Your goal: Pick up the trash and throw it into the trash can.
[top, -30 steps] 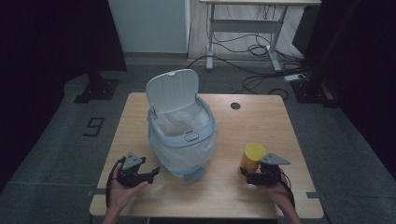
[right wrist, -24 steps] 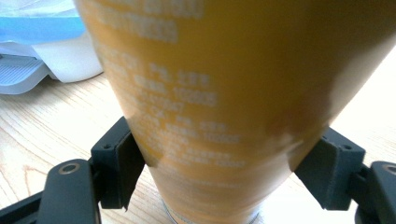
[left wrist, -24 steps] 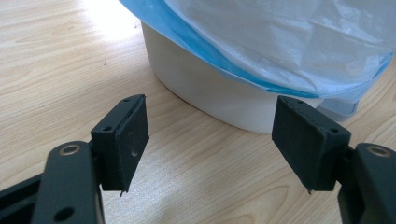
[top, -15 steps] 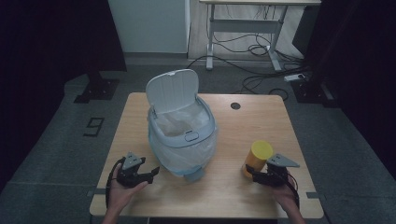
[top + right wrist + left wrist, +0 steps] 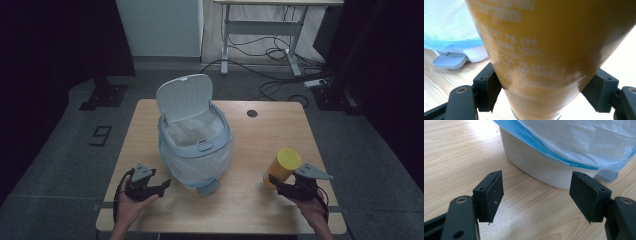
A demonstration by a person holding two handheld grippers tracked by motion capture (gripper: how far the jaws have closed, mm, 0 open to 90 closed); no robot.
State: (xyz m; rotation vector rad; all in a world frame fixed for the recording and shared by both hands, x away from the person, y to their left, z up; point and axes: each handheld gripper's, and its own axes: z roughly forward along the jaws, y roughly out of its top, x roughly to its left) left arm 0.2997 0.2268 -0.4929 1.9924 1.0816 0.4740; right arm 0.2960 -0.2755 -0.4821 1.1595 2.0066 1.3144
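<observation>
The right tool (image 5: pixel 274 182) is clamped on the lower body of a yellow bottle (image 5: pixel 283 166), its jaws having just closed onto it; in the right gripper view the pads (image 5: pixel 487 87) press both sides of the bottle (image 5: pixel 544 57), which tilts, cap end up and away from the hand. The open bin (image 5: pixel 195 145) — lid raised, lined with a clear bag — stands to that tool's left and farther across the tabletop (image 5: pixel 280 130); I judge the bottle must travel that way and upward. The left tool (image 5: pixel 159 186) rests with jaws apart and empty just beside the bin's base (image 5: pixel 536 167), nearer the bin but holding nothing.
</observation>
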